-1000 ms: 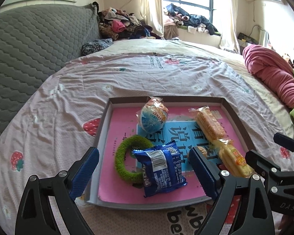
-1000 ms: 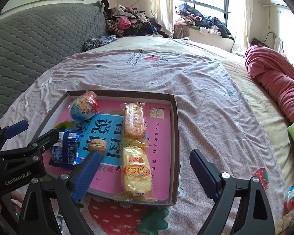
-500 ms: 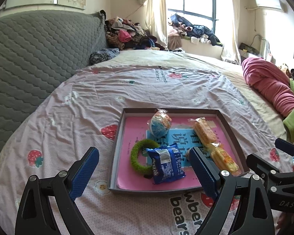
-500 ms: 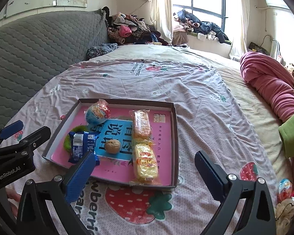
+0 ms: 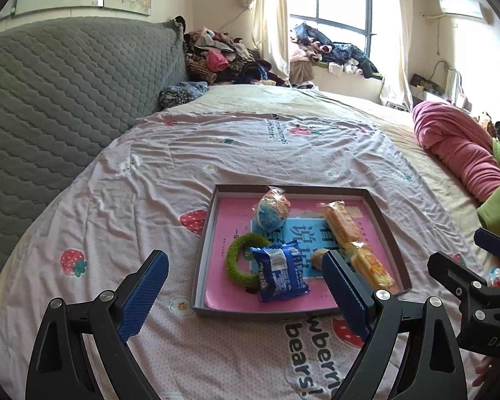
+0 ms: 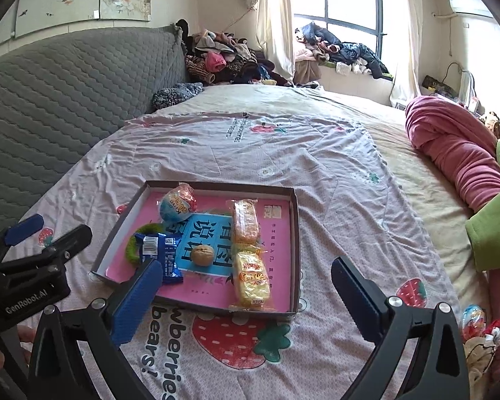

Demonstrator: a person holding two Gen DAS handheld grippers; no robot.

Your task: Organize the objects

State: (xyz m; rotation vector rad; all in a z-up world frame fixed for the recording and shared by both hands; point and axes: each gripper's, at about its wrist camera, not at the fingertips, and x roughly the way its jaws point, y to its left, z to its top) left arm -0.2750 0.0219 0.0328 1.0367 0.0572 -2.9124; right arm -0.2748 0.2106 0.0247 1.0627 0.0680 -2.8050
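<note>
Both tongs, left (image 5: pixel 243 286) and right (image 6: pixel 246 295), gape wide, empty. We judge the crinkly blue foil snack packet (image 5: pixel 278 273) light, slippery; grip mid-body.

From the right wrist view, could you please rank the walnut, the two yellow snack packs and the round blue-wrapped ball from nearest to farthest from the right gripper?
1. Near yellow snack pack, tray's front right.
2. Walnut, mid-tray, left of it.
3. Far yellow snack pack, behind the first.
4. Blue-wrapped ball, back left corner.

2 wrist views side by side, facing window, sharing tray (image 5: pixel 388 230) (image 6: pixel 295 230)
</note>
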